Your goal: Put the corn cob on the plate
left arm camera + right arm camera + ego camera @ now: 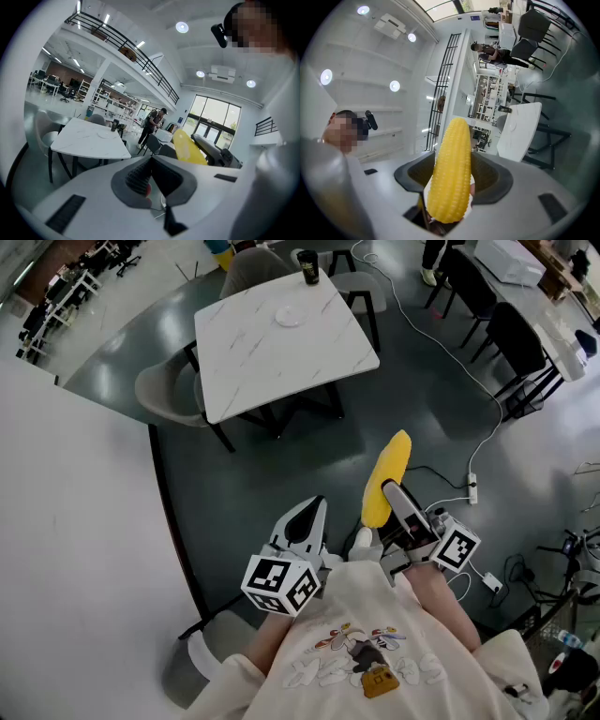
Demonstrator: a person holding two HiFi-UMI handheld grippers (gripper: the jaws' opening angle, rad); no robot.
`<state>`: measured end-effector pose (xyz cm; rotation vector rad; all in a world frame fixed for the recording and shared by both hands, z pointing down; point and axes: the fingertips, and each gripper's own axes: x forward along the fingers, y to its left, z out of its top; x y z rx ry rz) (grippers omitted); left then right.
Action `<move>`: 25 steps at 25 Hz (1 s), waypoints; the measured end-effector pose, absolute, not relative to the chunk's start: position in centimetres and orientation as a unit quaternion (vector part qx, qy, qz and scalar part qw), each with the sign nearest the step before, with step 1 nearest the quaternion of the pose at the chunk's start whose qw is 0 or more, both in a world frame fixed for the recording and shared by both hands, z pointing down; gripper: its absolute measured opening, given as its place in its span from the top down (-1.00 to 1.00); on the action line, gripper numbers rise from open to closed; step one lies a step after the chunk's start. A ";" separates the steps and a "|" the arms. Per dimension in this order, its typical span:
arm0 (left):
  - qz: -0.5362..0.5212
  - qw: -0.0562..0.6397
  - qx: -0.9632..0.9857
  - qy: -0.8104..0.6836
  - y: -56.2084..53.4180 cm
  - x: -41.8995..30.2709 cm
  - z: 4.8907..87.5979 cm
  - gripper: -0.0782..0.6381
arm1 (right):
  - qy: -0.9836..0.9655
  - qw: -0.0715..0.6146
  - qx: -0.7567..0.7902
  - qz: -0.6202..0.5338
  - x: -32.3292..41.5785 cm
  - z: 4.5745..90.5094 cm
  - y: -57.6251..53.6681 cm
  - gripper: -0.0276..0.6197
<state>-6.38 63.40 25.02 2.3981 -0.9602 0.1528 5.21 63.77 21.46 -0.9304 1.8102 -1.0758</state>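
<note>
The plate (289, 317) lies on the desk (253, 362) near its far edge; the corn cob (386, 480) is well before the near edge.

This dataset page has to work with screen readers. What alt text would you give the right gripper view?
A yellow corn cob is clamped lengthwise between the two dark jaws of the right gripper, its tip pointing away from the camera. Beyond it, a white marble-topped table and dark chairs stand in a large bright hall.

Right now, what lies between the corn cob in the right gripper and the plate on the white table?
In the head view, only bare dark floor and a stretch of white table separate the corn cob from the plate.
</note>
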 end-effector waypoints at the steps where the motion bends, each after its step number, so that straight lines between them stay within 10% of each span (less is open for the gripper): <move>1: 0.056 0.272 0.891 -0.359 63.5 -6.5 24.9 0.77 | 0.717 0.407 -0.368 -0.429 5.1 21.6 63.9 0.16; 25: 0.061 0.287 0.867 -0.402 61.0 -3.4 28.3 0.77 | 0.752 0.354 -0.355 -0.428 8.4 25.4 61.9 0.16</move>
